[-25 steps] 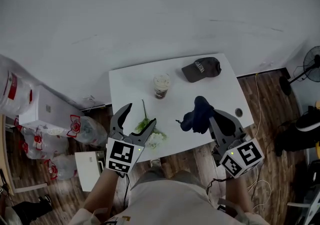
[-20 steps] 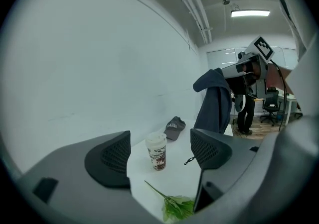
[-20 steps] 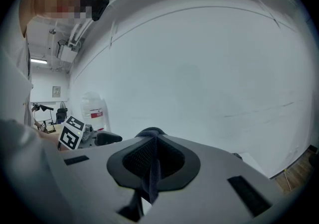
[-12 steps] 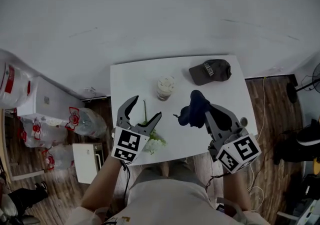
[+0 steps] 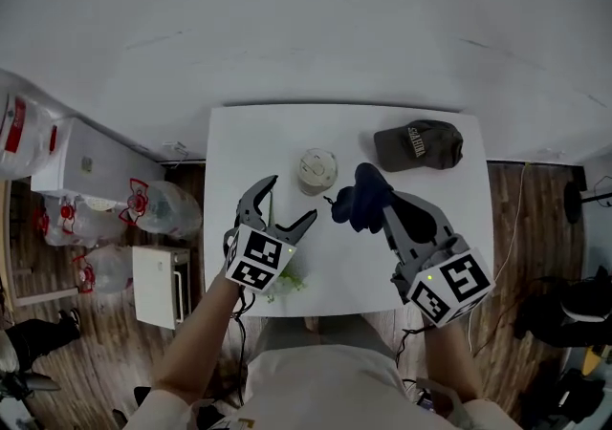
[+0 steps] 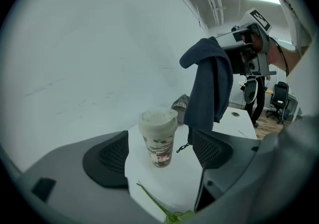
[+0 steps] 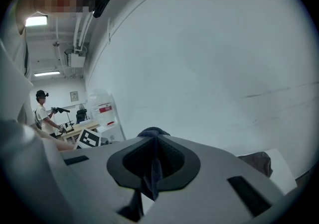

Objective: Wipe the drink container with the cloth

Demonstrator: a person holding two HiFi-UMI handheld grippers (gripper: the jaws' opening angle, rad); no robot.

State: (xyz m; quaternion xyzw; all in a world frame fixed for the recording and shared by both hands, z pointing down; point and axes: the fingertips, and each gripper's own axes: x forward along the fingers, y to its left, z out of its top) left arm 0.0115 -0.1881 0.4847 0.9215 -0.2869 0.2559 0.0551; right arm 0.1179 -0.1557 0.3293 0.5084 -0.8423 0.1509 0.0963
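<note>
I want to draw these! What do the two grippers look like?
The left gripper and right gripper are grey with curved jaws and dark meshed pads. Each carries a white cube with black square markers. Thin black cables trail below.

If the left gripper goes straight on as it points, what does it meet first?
Probably the drink cup, upright ahead of the left gripper; its jaws have just been opening, with nothing between them.

navy cloth (image 5: 359, 199), white table (image 5: 247, 143), dark grey cap (image 5: 418, 146), white-lidded cup (image 5: 314, 170)
</note>
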